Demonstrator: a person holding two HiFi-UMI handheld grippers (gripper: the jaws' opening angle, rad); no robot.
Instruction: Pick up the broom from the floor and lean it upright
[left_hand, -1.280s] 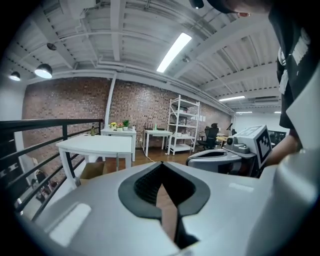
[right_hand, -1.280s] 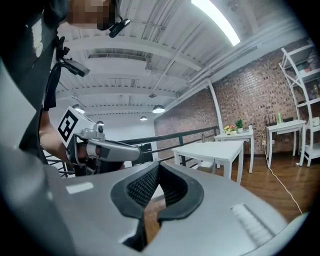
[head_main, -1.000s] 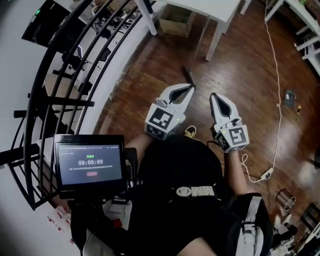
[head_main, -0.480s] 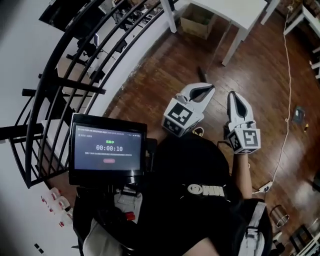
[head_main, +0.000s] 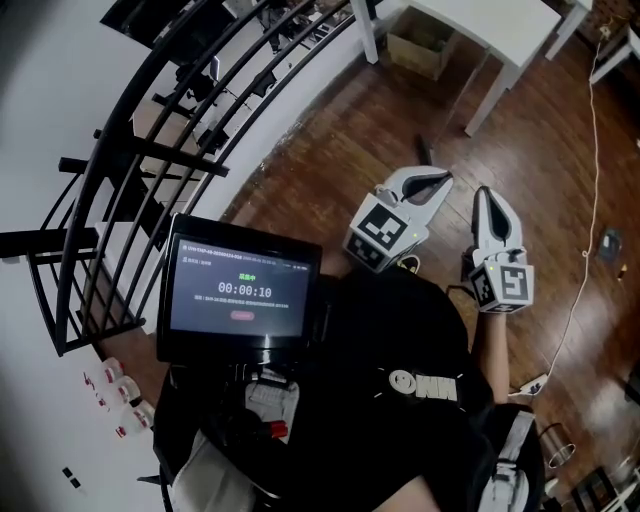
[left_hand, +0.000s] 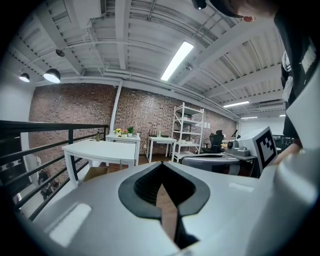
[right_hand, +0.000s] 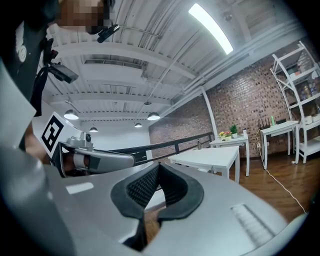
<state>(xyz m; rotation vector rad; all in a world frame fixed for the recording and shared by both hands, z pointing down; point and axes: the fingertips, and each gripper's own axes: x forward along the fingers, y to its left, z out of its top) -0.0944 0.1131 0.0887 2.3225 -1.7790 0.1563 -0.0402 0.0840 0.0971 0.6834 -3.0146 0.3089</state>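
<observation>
The head view looks steeply down from above the person onto the dark wooden plank floor (head_main: 380, 120), with the grey left gripper (head_main: 446, 178) and the grey right gripper (head_main: 485, 192) close beneath it. The left gripper view and the right gripper view each sit close behind their own jaws and face roughly level across the room. All three share the black metal railing (left_hand: 50, 127) and the white rectangular table (head_main: 480, 20), and the gripper views also share the red brick wall (left_hand: 75, 110).
</observation>
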